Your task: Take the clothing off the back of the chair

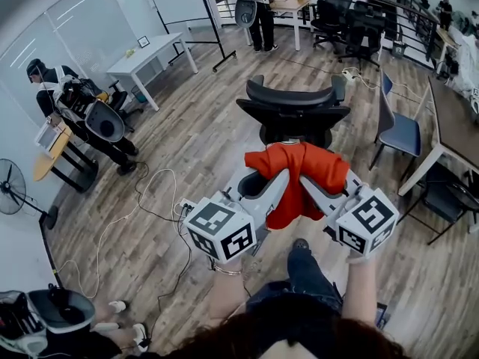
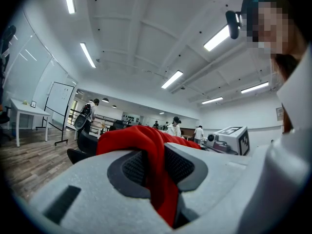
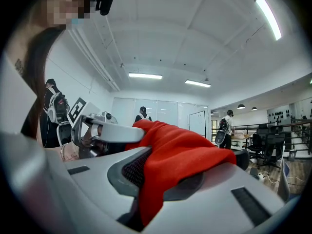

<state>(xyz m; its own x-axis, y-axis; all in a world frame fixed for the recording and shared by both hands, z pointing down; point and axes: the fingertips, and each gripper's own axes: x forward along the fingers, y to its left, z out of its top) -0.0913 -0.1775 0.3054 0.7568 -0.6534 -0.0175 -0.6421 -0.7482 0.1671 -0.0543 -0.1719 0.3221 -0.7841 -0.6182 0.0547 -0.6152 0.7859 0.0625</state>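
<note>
Closest to the person, below the head view's centre, a leg in blue jeans [image 1: 307,275] shows above the wooden floor [image 1: 187,148]. Just ahead of it, the left gripper [image 1: 275,179] and the right gripper [image 1: 313,182] point level and angle in toward each other, their marker cubes nearest the body. Both are clamped on the same red garment [image 1: 299,172].

In the left gripper view, the left gripper [image 2: 156,167] has its jaws nearly together, and a thin fold of the red garment [image 2: 146,140] is pinched between the dark ribbed pads and hangs down through the gap. In the right gripper view, the right gripper [image 3: 161,174] also pinches the red garment [image 3: 180,155], with a thicker bunch spilling over one jaw.

The cloth is a plain, bright orange-red with a soft matte weave. It is gathered into a rumpled heap across the jaw tips, and one loose tail droops between the two grippers.

The garment is raised just in front of a black office chair [image 1: 293,111], on the person's side of it. Whether it touches the chair cannot be told.

Beyond, a blue chair [image 1: 400,129] stands to the right. A seated person [image 1: 60,88] and a white table [image 1: 146,58] are off to the left, and another person [image 1: 258,6] stands at the far end.
</note>
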